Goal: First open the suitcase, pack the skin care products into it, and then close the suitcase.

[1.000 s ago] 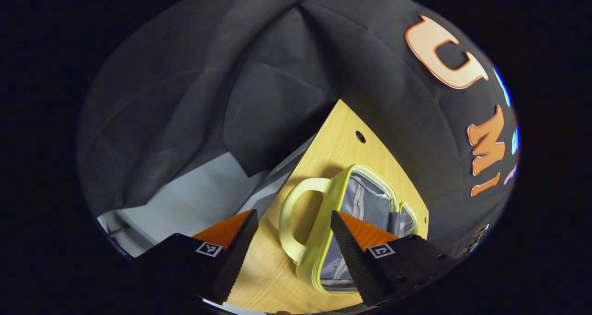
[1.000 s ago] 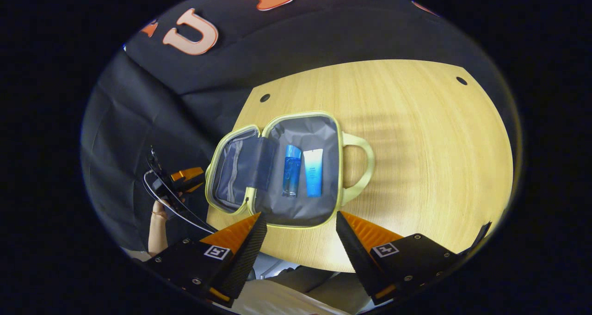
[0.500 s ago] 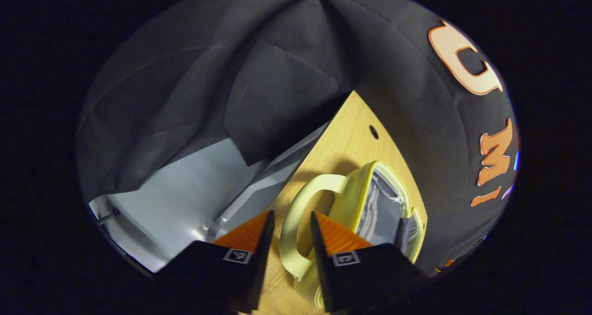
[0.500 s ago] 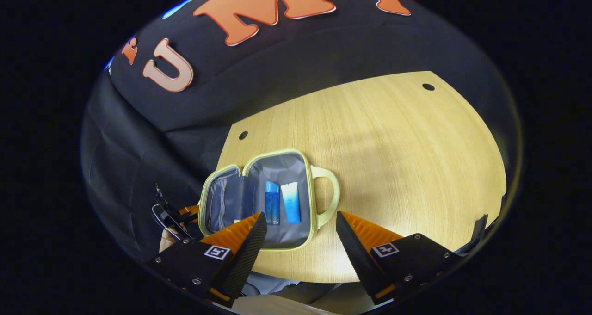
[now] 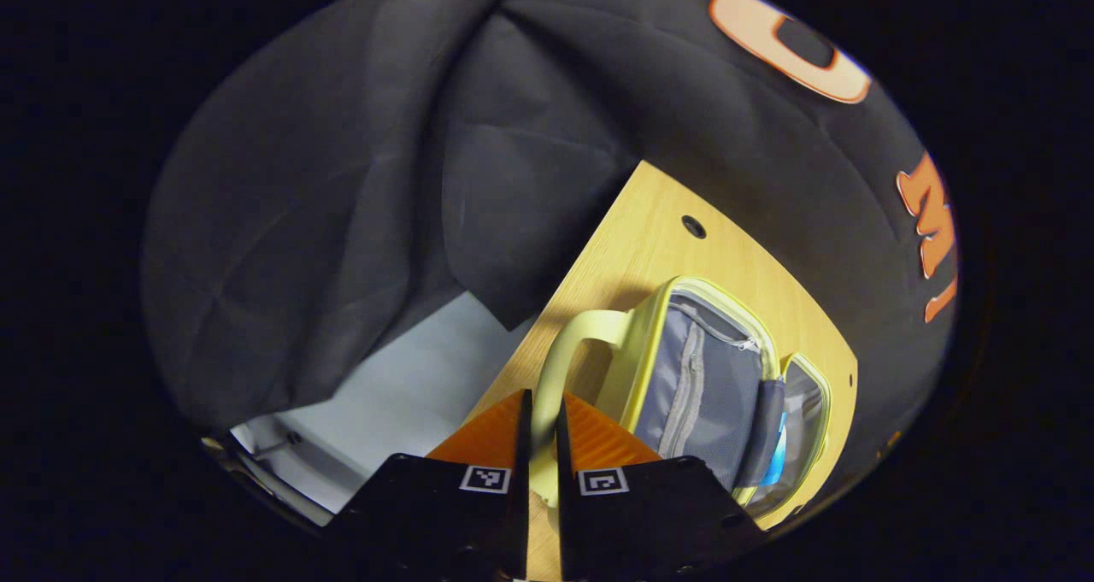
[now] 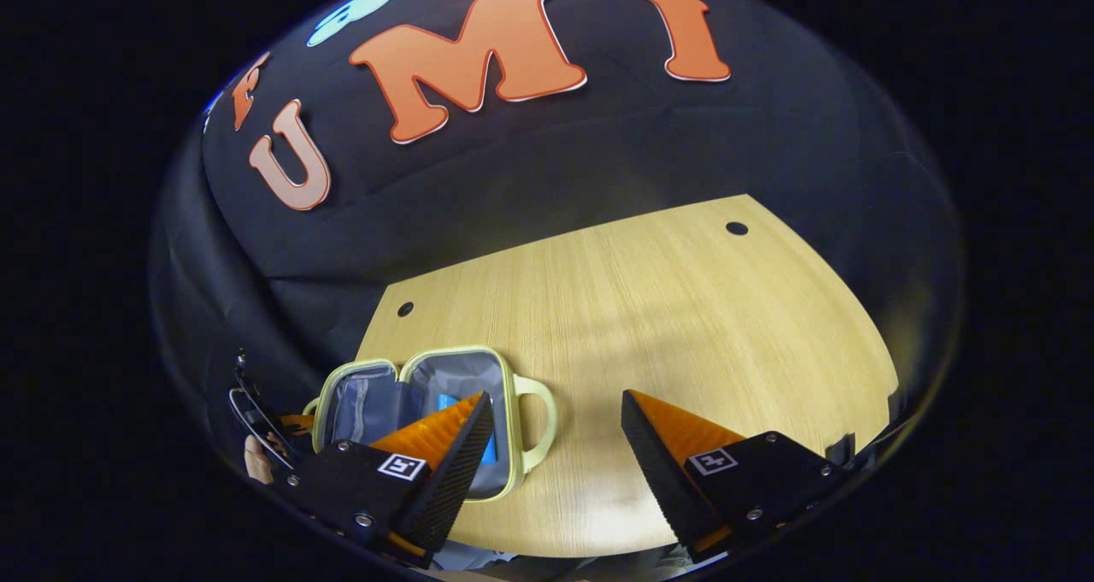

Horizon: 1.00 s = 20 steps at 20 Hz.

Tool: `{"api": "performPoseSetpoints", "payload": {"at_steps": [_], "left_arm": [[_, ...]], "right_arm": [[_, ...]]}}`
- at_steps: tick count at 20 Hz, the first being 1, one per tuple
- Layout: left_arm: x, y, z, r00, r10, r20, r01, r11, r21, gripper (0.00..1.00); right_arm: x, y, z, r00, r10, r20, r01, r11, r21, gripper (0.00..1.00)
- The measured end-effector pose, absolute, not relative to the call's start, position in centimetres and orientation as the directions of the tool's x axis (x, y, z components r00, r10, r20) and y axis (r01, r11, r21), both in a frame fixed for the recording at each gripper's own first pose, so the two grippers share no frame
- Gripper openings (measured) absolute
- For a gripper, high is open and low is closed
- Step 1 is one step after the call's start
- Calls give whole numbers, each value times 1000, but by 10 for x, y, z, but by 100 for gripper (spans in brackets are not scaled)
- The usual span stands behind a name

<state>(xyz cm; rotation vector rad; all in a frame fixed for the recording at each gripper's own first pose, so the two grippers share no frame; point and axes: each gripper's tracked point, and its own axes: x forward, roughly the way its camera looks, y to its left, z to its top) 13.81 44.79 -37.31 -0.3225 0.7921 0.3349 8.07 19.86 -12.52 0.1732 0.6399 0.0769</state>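
Over at the left of the left gripper view, pale floor [image 5: 376, 385] shows below the table edge. Next comes the left gripper [image 5: 541, 415], its two orange fingers drawn almost together and pinching the pale yellow handle [image 5: 560, 364] of the suitcase lid between them. That handle arches up from the fingers to the suitcase [image 5: 675, 377], a small yellow-edged case with grey lining, standing open on the wooden table [image 5: 658, 249]. The half nearest the handle is raised off the table and shows a zipped pocket [image 5: 688, 377]. A dark hinge strap [image 5: 761, 432] joins it to the other half, and a sliver of something blue [image 5: 776, 467] peeks out beside that strap.

In the right gripper view, a hand [image 6: 254, 461] at the far left edge holds the left gripper, mostly hidden. Just right of it the suitcase [image 6: 376, 394] sits at the table's near left corner, both grey-lined halves visible, its second handle [image 6: 540, 420] pointing right. A blue skin care product [image 6: 444, 402] lies in the right half, partly covered by a finger. Farther right, the right gripper [image 6: 555, 411] hovers above the table [image 6: 684, 308], fingers spread wide apart and holding nothing.
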Motion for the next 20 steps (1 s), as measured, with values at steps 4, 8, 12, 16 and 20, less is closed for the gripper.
{"api": "performPoseSetpoints", "payload": {"at_steps": [4, 8, 12, 16, 20], "left_arm": [[137, 414, -316, 697, 247, -673, -365, 930, -37, 14], [135, 366, -253, 743, 285, -606, -322, 945, 50, 13], [139, 300, -200, 802, 309, -512, -268, 951, 155, 13], [144, 234, -183, 819, 361, -447, -249, 924, 291, 15], [143, 178, -182, 815, 400, -420, -235, 889, 393, 15]], "right_arm": [[93, 181, -104, 851, 103, -515, -27, 988, 152, 96], [105, 161, -92, 879, 113, -464, -64, 991, 120, 96], [111, 146, -79, 891, 161, -425, -121, 985, 120, 96], [115, 117, -67, 901, 187, -392, -159, 982, 103, 96], [113, 82, -63, 901, 209, -380, -182, 978, 106, 96]]}}
